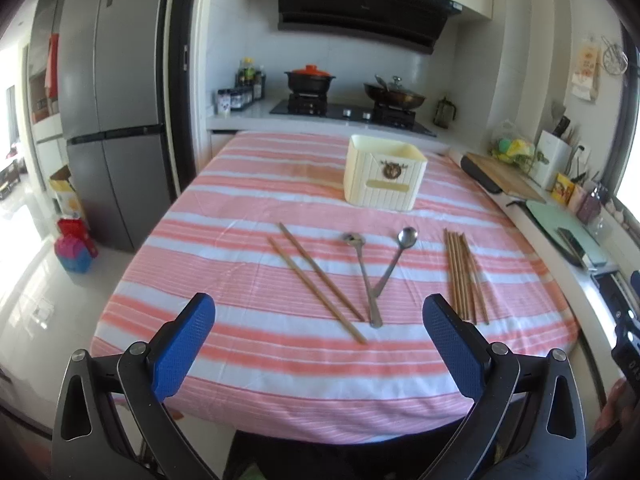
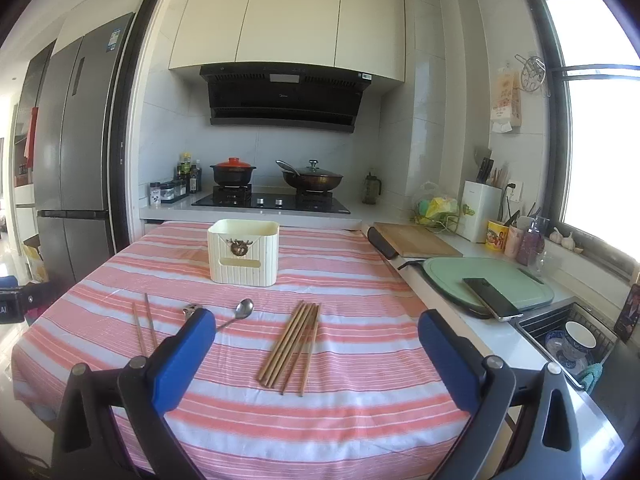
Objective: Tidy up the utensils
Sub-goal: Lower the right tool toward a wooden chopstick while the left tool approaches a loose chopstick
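A cream utensil holder [image 1: 385,173] [image 2: 243,251] stands upright on the pink-and-white striped tablecloth [image 1: 248,200] [image 2: 360,280]. In front of it lie two loose wooden chopsticks [image 1: 320,280] [image 2: 145,324], two metal spoons [image 1: 366,276] [image 1: 396,260] whose handles cross, and a bundle of several chopsticks [image 1: 466,276] [image 2: 294,348]. One spoon [image 2: 239,313] shows in the right wrist view. My left gripper [image 1: 318,316] is open and empty, above the table's near edge, short of the spoons. My right gripper [image 2: 316,332] is open and empty, near the bundle.
A counter runs along the right with a wooden board [image 2: 416,240], a green board [image 2: 488,280] with a phone [image 2: 492,298] on it, and a sink with dishes [image 2: 572,340]. A stove with pots [image 2: 272,196] stands behind the table. A fridge [image 1: 112,100] stands left.
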Motion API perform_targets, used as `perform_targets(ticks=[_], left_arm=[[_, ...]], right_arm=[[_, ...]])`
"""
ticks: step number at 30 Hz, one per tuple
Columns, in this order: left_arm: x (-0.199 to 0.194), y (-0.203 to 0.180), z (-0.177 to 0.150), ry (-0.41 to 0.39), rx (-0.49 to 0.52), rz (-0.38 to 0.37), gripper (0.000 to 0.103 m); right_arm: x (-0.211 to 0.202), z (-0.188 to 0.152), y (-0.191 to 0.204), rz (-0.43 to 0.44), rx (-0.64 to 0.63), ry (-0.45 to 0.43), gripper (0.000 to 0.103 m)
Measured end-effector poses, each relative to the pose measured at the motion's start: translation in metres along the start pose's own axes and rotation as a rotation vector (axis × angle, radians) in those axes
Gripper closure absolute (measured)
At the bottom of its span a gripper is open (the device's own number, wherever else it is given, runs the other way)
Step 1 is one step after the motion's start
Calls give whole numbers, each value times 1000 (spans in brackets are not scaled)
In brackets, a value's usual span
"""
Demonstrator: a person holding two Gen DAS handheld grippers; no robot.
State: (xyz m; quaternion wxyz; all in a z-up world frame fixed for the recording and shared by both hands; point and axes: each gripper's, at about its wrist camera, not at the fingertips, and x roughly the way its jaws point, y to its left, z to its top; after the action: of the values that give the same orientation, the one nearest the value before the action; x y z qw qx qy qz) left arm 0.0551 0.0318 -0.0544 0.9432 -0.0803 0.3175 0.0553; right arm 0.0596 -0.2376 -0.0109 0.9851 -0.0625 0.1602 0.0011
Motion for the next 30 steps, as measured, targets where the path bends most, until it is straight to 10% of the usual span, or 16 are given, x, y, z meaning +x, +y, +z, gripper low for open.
perform_targets(ticks=[16,30], left_arm=[[187,10,-5,282,-106,190,1],[220,27,-19,340,-51,283,0]], right_arm=[[75,-32,-21,-43,6,152,0],[188,-60,-38,-11,-4,427,4]])
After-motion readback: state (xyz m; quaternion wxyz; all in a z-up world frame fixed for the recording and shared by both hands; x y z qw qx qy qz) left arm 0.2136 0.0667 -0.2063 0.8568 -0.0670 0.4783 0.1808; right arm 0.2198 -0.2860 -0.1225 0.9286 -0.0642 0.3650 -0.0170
